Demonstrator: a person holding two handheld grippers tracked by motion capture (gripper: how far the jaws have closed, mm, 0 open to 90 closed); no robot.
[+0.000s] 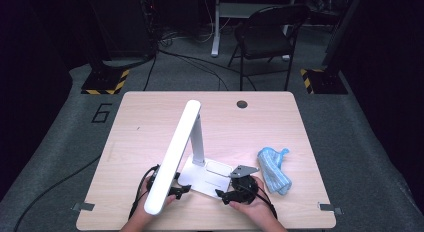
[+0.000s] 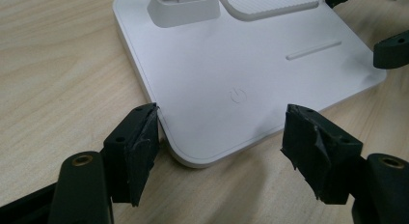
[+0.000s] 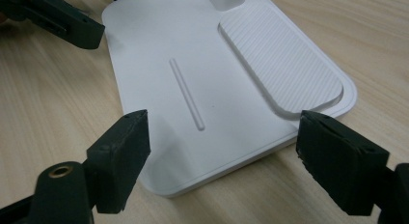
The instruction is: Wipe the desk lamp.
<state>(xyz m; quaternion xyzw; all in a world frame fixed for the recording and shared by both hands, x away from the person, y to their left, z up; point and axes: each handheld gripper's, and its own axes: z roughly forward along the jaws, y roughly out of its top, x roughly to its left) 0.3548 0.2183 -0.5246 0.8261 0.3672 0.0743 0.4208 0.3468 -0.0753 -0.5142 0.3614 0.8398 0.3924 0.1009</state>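
Observation:
A white desk lamp stands near the table's front edge, its flat base (image 1: 206, 178) under a long tilted head (image 1: 172, 157). My left gripper (image 1: 184, 188) sits at the base's left front corner and my right gripper (image 1: 221, 195) at its right front corner. In the left gripper view the open left gripper (image 2: 222, 151) straddles a rounded corner of the base (image 2: 231, 64) near the power mark (image 2: 238, 95); one pad (image 2: 142, 142) lies against the base's edge. In the right gripper view the open right gripper (image 3: 226, 166) flanks another corner of the base (image 3: 159, 113), beside a ribbed pad (image 3: 282, 64).
A blue cloth (image 1: 274, 169) lies bunched to the right of the lamp. The wooden table (image 1: 150, 117) has a round cable hole (image 1: 242, 104) at its far edge. A black chair (image 1: 265, 34) stands on the floor beyond the table.

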